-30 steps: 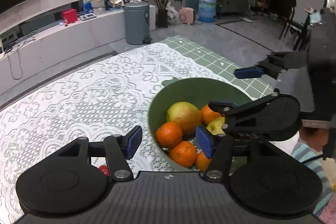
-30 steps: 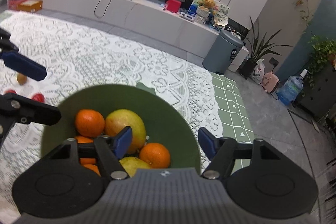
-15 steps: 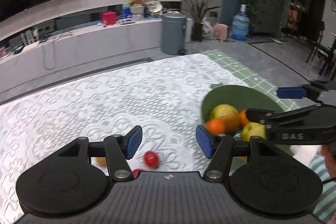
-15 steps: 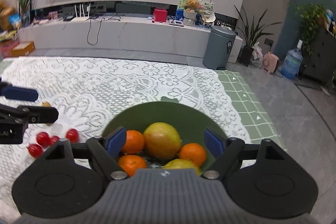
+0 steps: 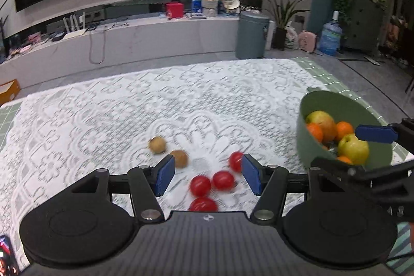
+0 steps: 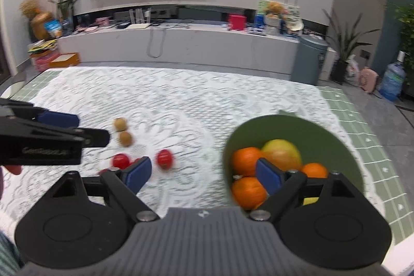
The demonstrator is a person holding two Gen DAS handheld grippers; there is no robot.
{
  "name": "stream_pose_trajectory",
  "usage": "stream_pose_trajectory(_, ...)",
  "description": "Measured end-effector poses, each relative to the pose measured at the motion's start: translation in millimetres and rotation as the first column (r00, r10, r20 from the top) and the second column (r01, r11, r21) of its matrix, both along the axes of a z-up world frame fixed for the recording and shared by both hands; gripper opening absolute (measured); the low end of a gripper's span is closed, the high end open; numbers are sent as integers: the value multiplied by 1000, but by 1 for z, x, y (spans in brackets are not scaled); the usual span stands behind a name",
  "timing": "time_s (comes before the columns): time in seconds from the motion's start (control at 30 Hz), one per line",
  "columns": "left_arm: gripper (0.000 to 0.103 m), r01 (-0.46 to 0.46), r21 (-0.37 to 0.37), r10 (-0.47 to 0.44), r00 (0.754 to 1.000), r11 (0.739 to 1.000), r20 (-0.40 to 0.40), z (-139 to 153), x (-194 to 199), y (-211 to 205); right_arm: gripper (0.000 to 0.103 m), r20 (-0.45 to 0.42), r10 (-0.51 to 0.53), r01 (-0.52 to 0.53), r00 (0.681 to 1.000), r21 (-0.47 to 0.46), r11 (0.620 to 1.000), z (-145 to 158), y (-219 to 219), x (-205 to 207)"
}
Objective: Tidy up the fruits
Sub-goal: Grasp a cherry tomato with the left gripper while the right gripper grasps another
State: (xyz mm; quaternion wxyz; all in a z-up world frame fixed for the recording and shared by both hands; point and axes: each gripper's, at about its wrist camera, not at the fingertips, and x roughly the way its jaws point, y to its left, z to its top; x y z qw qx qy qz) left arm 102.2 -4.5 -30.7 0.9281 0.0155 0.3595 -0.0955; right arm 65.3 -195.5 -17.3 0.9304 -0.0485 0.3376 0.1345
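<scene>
My left gripper hangs over the lace tablecloth, jaws apart and empty, pointing down at the loose fruit. My right gripper sits beside it, its jaws having just been opening, wide now with nothing between them.

From the left: two small brown fruits lie side by side on the cloth, almost touching, just beyond my left gripper's left pad. Next come the small red tomatoes. I count four in the left wrist view: three bunched just ahead of the left jaws, one partly hidden under the gripper body, and the fourth against the right pad. The right wrist view shows fewer clearly; some are hidden behind my right gripper's left finger.

Far right stands the green bowl, holding about four oranges, one large yellow-red fruit and one yellow-green apple; any fruit deeper down is hidden.

The relation that matters, as I judge it: the tomatoes lie directly in front of my left gripper, almost between its pads, while my right gripper straddles the bowl's near rim with the tomatoes off to its left. The left hand is nearer the loose fruit. These pieces are round, so no long axis dictates the approach; rolling on the lace is the risk.
</scene>
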Motion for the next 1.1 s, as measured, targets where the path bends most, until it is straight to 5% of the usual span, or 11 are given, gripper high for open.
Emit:
stream_pose_trajectory(0.37,69,-46,-37,42,995,998,-93,-26,-14,26,94,4,105,-104,994,-101,989,-19,39,-13)
stream_pose_trajectory(0.53,60,-56,-55,48,991,997,-126,-38,-18,35,90,-7,136,-136,991,-132,982,-28,46,-10)
stream_pose_trajectory(0.67,59,-53,-61,43,988,997,-147,-45,-18,37,73,-34,158,-161,987,-142,977,-35,51,-6)
stream_pose_trajectory(1.1,52,-47,-164,8,974,985,-228,-59,6,27,46,-90,222,-237,971,-224,945,-64,62,18)
